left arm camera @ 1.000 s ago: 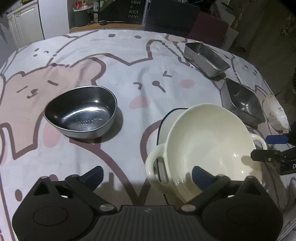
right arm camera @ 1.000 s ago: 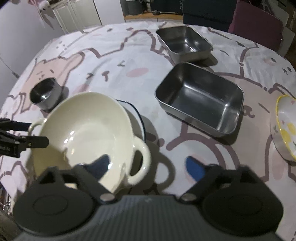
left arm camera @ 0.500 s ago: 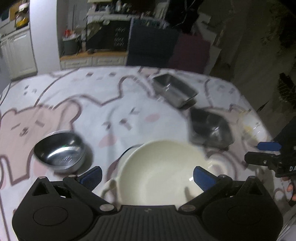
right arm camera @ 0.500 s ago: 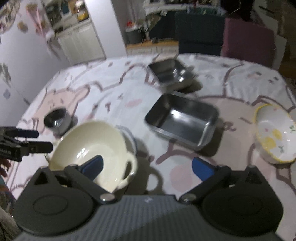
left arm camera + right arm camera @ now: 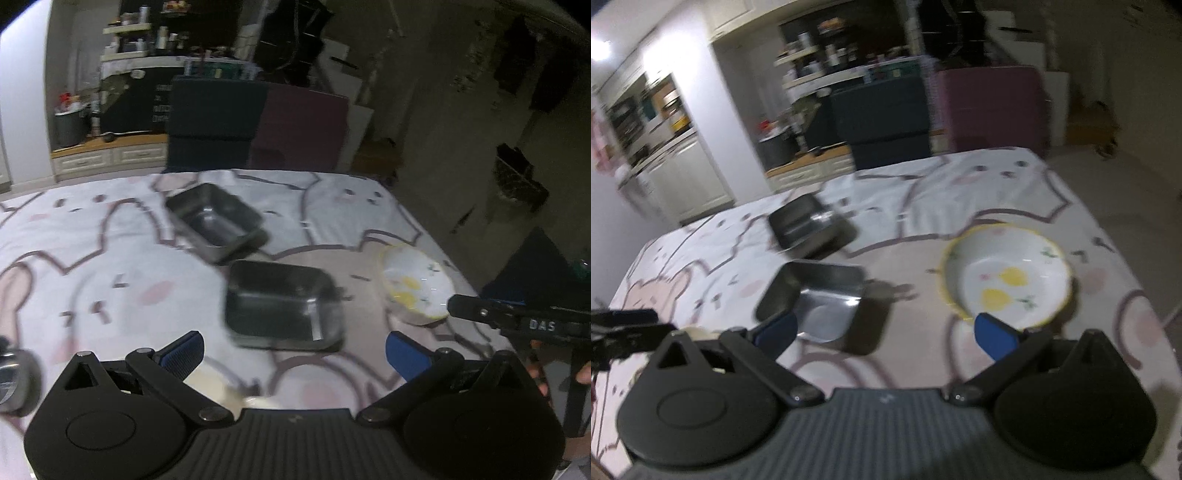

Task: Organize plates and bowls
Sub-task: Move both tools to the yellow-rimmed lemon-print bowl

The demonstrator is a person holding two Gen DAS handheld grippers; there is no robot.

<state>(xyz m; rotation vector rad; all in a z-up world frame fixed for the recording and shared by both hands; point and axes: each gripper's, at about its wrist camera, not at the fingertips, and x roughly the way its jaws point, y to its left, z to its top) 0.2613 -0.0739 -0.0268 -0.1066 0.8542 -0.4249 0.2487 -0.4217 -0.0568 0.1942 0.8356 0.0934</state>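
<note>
My left gripper (image 5: 295,350) is open, nothing between its blue pads. Just under it the rim of the cream two-handled bowl (image 5: 218,387) peeks out. Ahead sit two steel rectangular trays, one near (image 5: 280,302) and one farther (image 5: 216,221), and a white bowl with a yellow rim (image 5: 413,288) to the right. My right gripper (image 5: 886,336) is open and empty, above the table. The near tray (image 5: 820,299) lies ahead on its left, the far tray (image 5: 805,229) behind it, and the yellow-rimmed bowl (image 5: 1008,277) ahead on its right. The round steel bowl (image 5: 14,380) shows at the left edge.
The table wears a white cloth with pink cartoon figures (image 5: 110,258). Dark and maroon chair backs (image 5: 258,125) stand at its far edge. The other gripper (image 5: 517,321) and a hand show at the right in the left wrist view. Floor lies past the table's right edge (image 5: 1126,184).
Both grippers have pulled back and risen from the cream bowl, which has slid nearly out of view. The trays and the yellow-rimmed bowl now fill both views.
</note>
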